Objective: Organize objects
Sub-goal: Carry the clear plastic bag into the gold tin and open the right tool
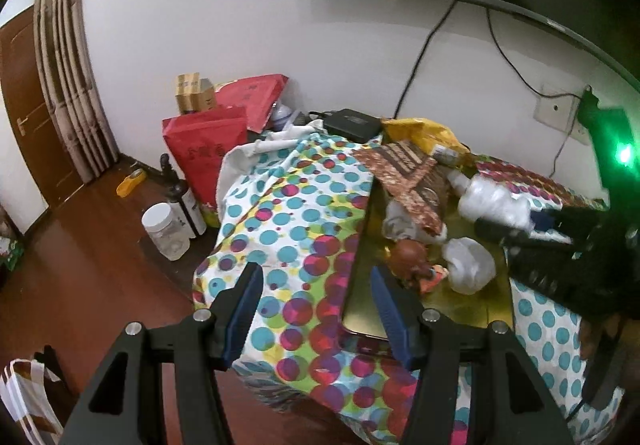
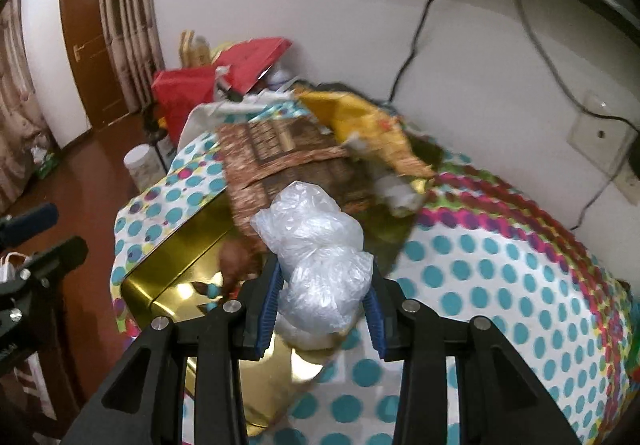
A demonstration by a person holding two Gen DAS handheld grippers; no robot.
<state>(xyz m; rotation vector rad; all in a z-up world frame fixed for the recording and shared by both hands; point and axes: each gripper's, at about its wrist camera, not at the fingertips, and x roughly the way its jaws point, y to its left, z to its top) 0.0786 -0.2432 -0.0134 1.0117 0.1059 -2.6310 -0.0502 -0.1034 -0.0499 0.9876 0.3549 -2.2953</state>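
Crumpled plastic bag (image 2: 316,257), clamped between my right fingers (image 2: 269,295) above the gold tray (image 2: 168,265) on the spotted desk (image 2: 500,277), could slither free because the film is slick and squashy, while my left fingers (image 1: 244,297) hover apart, holding nothing.

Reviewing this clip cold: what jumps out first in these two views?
The right gripper is shut on a crumpled clear plastic bag, held above the gold tray. Around the tray spreads a loud polka-dot cloth, with a brown patterned box and a yellow bag piled behind. The left gripper stands open and empty over the tray's near edge.
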